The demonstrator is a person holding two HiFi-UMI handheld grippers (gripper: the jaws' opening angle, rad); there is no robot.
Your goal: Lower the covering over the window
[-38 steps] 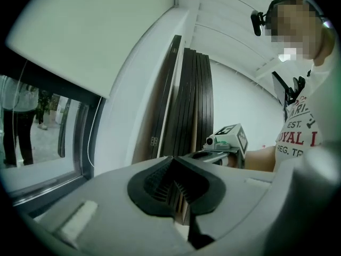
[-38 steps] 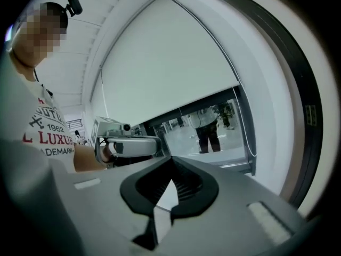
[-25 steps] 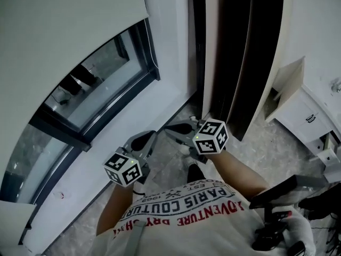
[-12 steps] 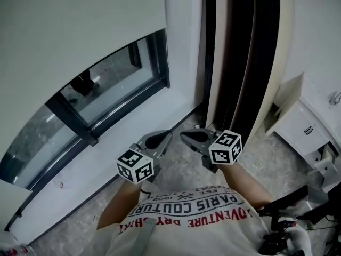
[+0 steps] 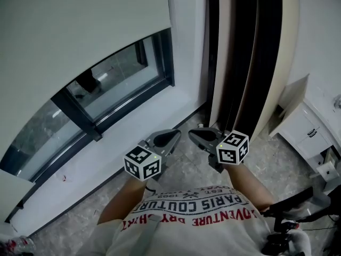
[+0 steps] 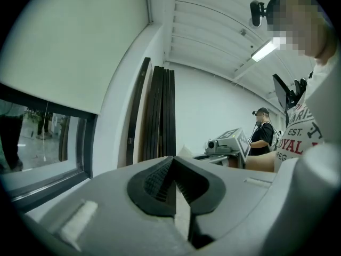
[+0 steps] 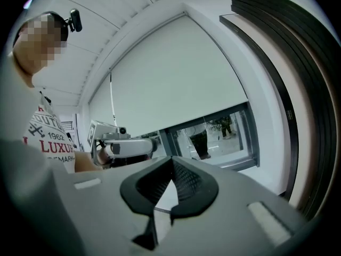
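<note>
At far left the covering [image 5: 80, 31], a smooth, matte, pale roller blind with a straight bottom edge, hangs over the upper part of the window. Below its edge a strip of glass [image 5: 112, 84] is uncovered, set in a dark frame [image 5: 80, 122]. In the right gripper view a thin cord [image 7: 111, 97] hangs down in front of the blind. A plain white sill [image 5: 138, 124] runs under the frame, above a grey, stone-patterned floor [image 5: 184, 167].

The left tongs [image 5: 171, 136] are grey plastic with black ribbed pads. Their jaws are pressed together with nothing between them, and the cube [image 5: 143, 162] at their back carries black-and-white square markers. Just beside them, the right tongs [image 5: 193, 134] are likewise pressed together and empty. Both sets of tongs are near the sill, below the blind's edge and apart from it.

Beneath them a white T-shirt [image 5: 186, 207] reads "PARIS COUTURE", "ADVENTURE" and "EST. 1963".

Further right, long dark boards [image 5: 248, 52] with glossy faces lean upright against the wall. At the right edge stands a white cabinet [image 5: 308, 129] with small handles.
</note>
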